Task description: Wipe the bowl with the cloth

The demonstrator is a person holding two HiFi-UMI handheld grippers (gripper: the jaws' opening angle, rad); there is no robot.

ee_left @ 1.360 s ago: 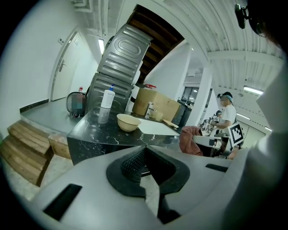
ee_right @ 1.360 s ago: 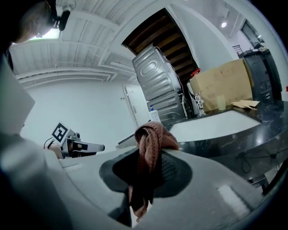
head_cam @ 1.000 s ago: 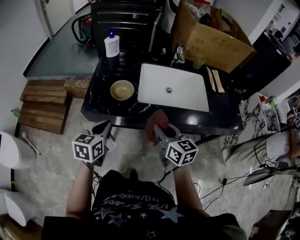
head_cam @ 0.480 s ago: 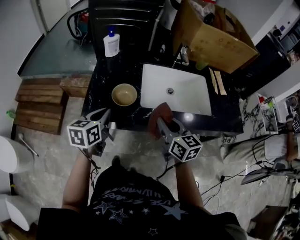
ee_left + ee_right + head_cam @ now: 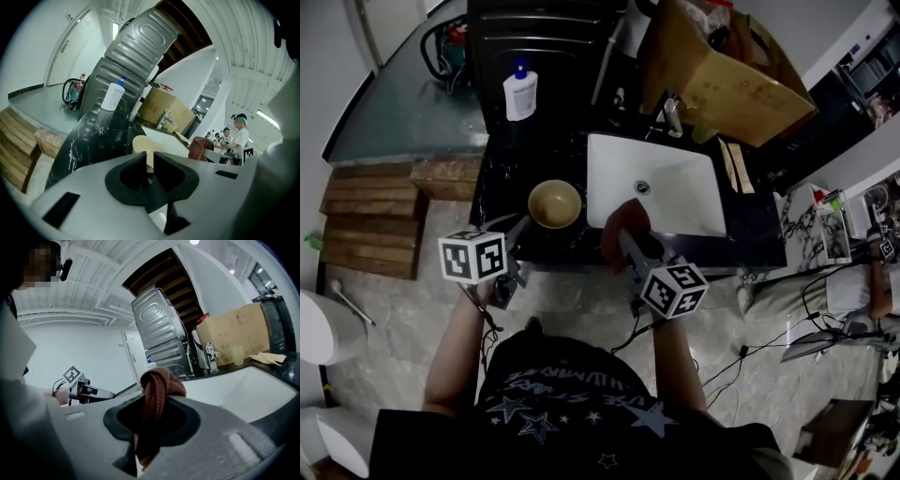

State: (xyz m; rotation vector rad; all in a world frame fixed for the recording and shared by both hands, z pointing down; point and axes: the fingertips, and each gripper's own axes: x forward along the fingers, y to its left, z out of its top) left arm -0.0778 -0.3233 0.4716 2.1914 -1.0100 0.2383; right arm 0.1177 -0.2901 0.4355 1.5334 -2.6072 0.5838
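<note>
On the black table, beside the sink, the bowl stands untouched. The cloth is pinched by the right claw; the left claw is pressed together, empty. Approach is judged in hand; next, the cloth must be lowered into the bowl.

Tan bowl is sitting on the black marble counter, just beside the white sink. Left gripper is pointing at the bowl, hanging near its rim. Right gripper is carrying a bunched reddish cloth over the sink's front edge. Soap bottle and cardboard box are sitting further back.
</note>
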